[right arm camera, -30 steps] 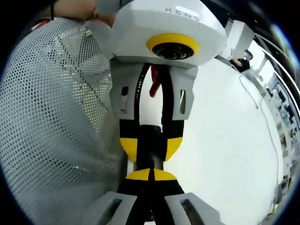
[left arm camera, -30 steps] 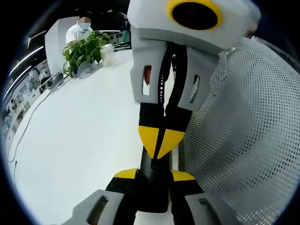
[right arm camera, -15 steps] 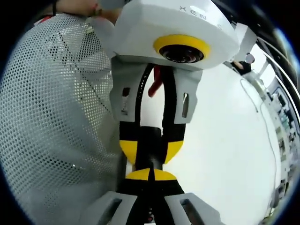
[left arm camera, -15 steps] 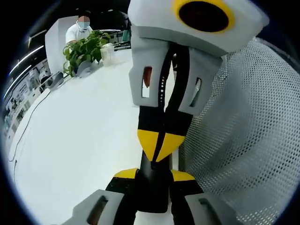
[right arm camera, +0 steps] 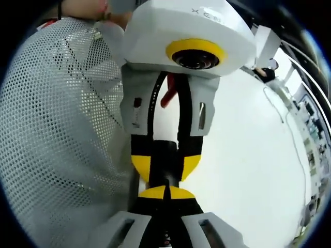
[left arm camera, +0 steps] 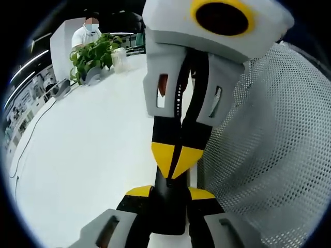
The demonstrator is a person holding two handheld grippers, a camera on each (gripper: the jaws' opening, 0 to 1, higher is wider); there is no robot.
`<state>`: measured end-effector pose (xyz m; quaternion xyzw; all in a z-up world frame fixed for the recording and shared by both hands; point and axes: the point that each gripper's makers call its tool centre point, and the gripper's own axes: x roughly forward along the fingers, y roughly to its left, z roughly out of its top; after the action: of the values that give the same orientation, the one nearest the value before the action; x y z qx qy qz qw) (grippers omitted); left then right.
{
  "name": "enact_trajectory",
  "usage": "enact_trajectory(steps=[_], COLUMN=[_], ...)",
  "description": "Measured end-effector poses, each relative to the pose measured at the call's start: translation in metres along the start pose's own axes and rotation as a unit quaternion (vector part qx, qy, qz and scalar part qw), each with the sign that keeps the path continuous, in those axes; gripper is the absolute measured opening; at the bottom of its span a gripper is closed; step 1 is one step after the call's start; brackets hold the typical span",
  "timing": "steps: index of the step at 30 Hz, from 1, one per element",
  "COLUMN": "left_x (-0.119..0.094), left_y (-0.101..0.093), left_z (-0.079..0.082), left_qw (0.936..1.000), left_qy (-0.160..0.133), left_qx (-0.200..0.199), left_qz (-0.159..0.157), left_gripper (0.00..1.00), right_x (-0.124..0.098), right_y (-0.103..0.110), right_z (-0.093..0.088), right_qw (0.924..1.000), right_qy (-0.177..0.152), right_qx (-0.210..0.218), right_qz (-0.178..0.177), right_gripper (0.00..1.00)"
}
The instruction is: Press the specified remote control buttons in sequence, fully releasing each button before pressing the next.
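Note:
A black remote control (left arm camera: 168, 209) stands between the yellow pads of my left gripper (left arm camera: 169, 192), which is shut on it. My right gripper (left arm camera: 176, 161) comes down from the top of the left gripper view, its yellow tips closed together and resting against the remote's upper end. In the right gripper view the remote (right arm camera: 165, 154) sits between the left gripper's (right arm camera: 165, 164) yellow pads, and my right gripper (right arm camera: 165, 192) meets it from below with its tips pressed together. The remote's buttons are hidden.
A white table (left arm camera: 88, 139) spreads to the left. At its far end are a potted plant (left arm camera: 93, 54), a white jar (left arm camera: 119, 59) and a seated person (left arm camera: 88, 33). White mesh fabric (left arm camera: 274, 150) crowds the side by the grippers, also the mesh (right arm camera: 57, 119). A thin cable (left arm camera: 23, 142) runs along the table.
The right gripper's body has wobbled slightly. Its tips stay on the remote and the left gripper's hold is unchanged.

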<state>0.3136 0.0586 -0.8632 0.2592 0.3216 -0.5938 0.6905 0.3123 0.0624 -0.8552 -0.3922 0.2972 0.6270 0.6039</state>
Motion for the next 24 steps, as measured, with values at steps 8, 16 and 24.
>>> enact_trajectory(steps=[8, 16, 24], left_x=[-0.0001, 0.0003, 0.0003], left_y=[-0.0002, 0.0000, 0.0004], left_z=[0.0003, 0.0002, 0.0005], left_qw=[1.0000, 1.0000, 0.9999], left_qy=[-0.001, -0.002, -0.006], left_qx=[0.000, -0.002, -0.008], left_qz=[0.000, 0.000, -0.001], left_gripper=[0.25, 0.25, 0.25], right_x=[0.0004, 0.0017, 0.0033], right_y=[0.0007, 0.0011, 0.0018], right_z=[0.0013, 0.0036, 0.0035], right_qw=[0.9999, 0.9999, 0.9986], right_qy=[-0.008, -0.011, 0.003], right_qx=[0.005, -0.005, -0.053], right_qz=[0.006, 0.002, -0.005], right_gripper=[0.00, 0.00, 0.00])
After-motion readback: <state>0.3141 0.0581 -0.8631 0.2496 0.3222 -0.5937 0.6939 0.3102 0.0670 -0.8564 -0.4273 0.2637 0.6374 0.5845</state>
